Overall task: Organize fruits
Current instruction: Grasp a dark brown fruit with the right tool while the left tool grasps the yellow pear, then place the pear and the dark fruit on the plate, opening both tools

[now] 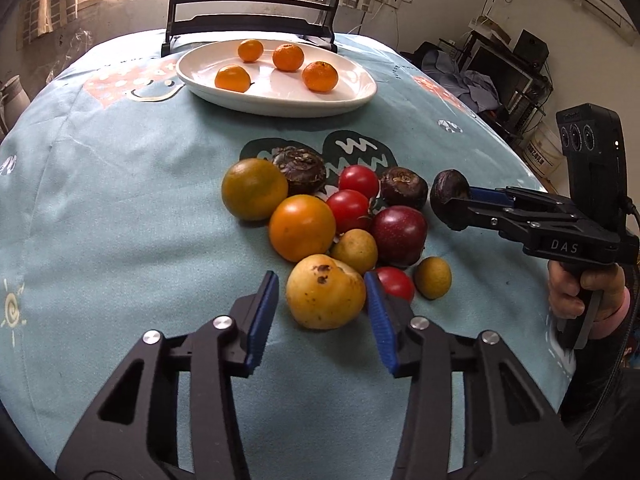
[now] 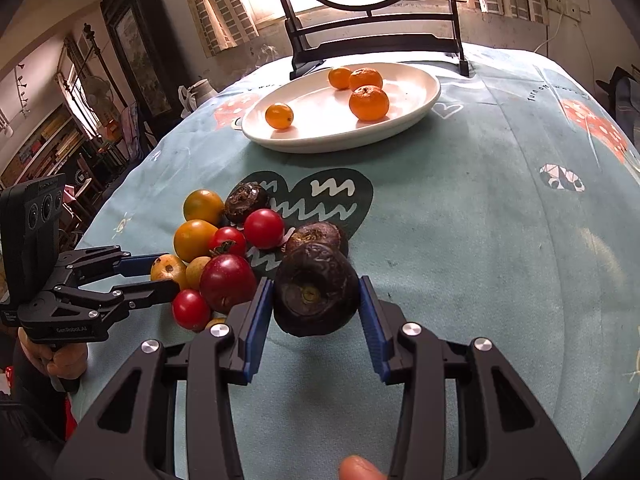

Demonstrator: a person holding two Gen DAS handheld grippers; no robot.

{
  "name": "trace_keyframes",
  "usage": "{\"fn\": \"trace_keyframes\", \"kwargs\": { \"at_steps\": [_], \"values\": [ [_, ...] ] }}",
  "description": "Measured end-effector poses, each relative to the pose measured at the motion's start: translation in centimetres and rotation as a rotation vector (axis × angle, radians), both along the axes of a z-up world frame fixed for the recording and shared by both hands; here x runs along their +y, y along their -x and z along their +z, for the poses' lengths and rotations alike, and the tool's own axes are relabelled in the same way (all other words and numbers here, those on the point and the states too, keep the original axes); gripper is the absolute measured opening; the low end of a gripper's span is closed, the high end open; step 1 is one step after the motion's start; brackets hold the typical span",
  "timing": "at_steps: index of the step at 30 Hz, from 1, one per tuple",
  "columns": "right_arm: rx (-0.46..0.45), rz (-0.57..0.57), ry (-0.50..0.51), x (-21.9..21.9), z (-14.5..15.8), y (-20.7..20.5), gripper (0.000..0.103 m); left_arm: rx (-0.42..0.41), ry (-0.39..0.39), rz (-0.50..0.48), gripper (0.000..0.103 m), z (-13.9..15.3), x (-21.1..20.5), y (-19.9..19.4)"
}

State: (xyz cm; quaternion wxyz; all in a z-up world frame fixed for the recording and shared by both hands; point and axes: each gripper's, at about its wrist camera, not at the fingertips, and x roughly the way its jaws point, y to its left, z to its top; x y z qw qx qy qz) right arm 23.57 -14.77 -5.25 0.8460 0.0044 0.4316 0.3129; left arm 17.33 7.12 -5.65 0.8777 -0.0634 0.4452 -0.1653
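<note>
1. Right tool (image 2: 316, 300) clamps a dark water chestnut (image 2: 316, 290) between both blue pads, at the right edge of the fruit pile (image 1: 332, 224), low over the teal counter (image 1: 120, 200).
2. Left tool (image 1: 322, 300) is spread wide around a yellow pear (image 1: 325, 291) — the right pad touches its skin, the left pad stands clear, so nothing is gripped.
3. White plate (image 2: 424, 96) at the far side holds four mandarins (image 2: 369, 102).
4. Do it well: lift the chestnut straight up before carrying it off — its neighbour chestnut (image 2: 316, 236) sits just behind and could roll.
5. Centre the left tool on the pear before closing; squeeze gently, the skin looks bruised.
</note>
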Motion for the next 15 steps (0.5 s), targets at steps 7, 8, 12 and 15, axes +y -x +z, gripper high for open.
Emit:
{"fn": "trace_keyframes", "kwargs": {
  "at_steps": [7, 8, 12, 15],
  "values": [
    [0.000, 0.009, -0.004, 0.0, 0.0, 0.1, 0.043, -0.009, -0.010, 0.018, 0.039, 0.2, -0.2, 0.7],
    [0.000, 0.009, -0.005, 0.0, 0.0, 0.1, 0.043, -0.013, -0.017, 0.026, 0.039, 0.3, -0.2, 0.9],
    [-0.003, 0.018, -0.013, 0.1, 0.1, 0.3, 0.043, -0.029, -0.024, 0.056, 0.039, 0.6, 0.2, 1.9],
    [-0.006, 0.027, -0.025, 0.2, 0.3, 0.4, 0.043, -0.038, 0.003, 0.079, 0.039, 1.1, 1.0, 2.5]
  ]
}}
